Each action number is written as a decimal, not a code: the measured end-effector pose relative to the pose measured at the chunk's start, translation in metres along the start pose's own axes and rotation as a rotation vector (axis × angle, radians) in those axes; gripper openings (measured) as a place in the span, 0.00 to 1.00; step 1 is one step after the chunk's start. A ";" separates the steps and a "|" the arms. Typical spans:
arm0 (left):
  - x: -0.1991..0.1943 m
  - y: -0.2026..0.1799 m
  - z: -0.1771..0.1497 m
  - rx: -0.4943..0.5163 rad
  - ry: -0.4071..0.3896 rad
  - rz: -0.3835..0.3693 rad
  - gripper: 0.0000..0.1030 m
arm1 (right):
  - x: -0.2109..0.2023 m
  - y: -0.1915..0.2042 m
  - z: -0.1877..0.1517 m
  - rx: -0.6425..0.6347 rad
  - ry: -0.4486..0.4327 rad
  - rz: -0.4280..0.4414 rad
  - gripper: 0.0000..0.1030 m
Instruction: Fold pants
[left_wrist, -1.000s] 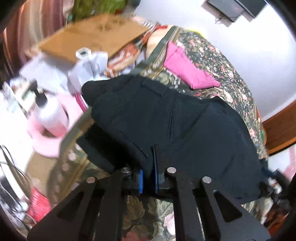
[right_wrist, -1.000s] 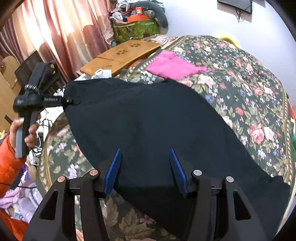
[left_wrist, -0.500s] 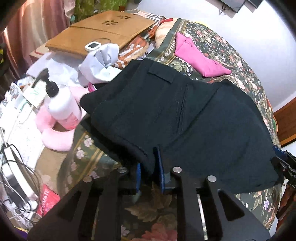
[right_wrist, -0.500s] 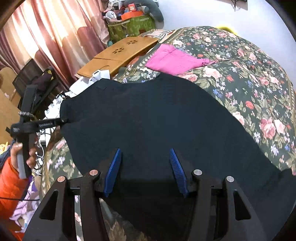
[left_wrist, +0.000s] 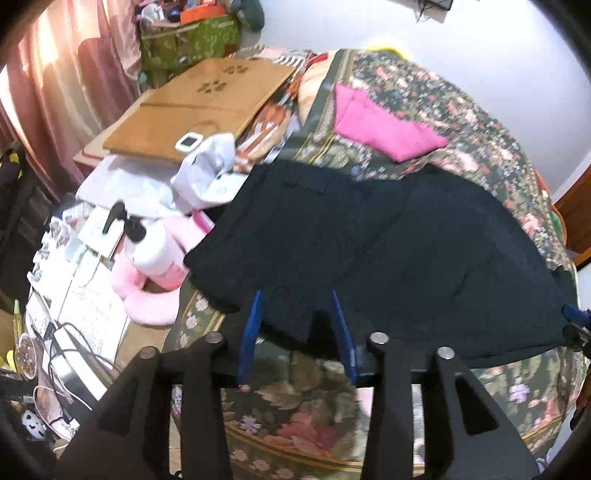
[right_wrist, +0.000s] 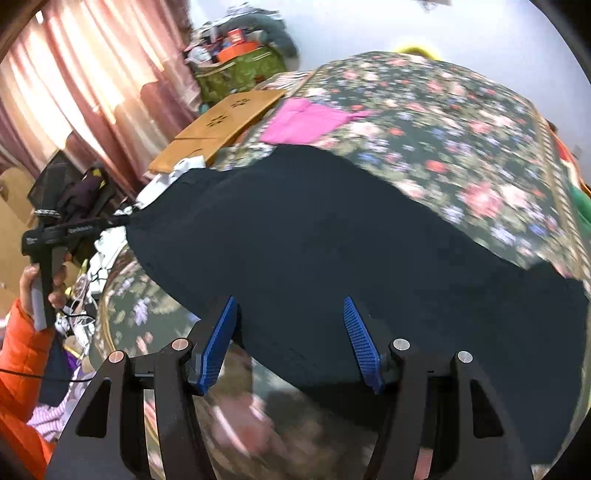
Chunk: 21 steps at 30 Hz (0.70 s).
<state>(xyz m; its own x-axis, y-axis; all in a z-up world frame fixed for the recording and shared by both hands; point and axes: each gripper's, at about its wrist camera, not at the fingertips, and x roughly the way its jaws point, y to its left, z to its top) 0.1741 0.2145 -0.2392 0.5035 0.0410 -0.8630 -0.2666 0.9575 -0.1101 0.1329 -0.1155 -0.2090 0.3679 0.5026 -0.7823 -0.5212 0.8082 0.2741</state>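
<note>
Black pants (left_wrist: 388, 251) lie flat across the floral bed (left_wrist: 480, 122), waist toward 10 o'clock. Left gripper (left_wrist: 297, 332) fingers are opening, hem between them, unpinched; right gripper (right_wrist: 291, 339) fingers are widening over cloth, gripping nothing. Next we should pinch only the hem edge.

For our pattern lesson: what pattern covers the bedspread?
A dark floral bedspread, clearest in the right wrist view.

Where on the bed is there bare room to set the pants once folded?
Bare bedspread lies beyond the pants and right of the pink cloth. Crowded: the side table left of the bed, with bottle, cables and papers.
</note>
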 end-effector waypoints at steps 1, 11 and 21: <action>-0.006 -0.006 0.004 0.010 -0.016 -0.002 0.45 | -0.007 -0.008 -0.003 0.015 -0.011 -0.021 0.55; -0.015 -0.087 0.032 0.135 -0.054 -0.087 0.61 | -0.073 -0.123 -0.033 0.252 -0.126 -0.238 0.55; 0.036 -0.192 0.042 0.337 0.056 -0.125 0.64 | -0.090 -0.186 -0.050 0.328 -0.144 -0.300 0.55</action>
<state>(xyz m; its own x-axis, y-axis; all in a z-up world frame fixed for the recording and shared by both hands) 0.2779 0.0446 -0.2278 0.4668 -0.0893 -0.8798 0.0848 0.9948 -0.0559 0.1583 -0.3267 -0.2181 0.5803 0.2501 -0.7751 -0.1126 0.9672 0.2278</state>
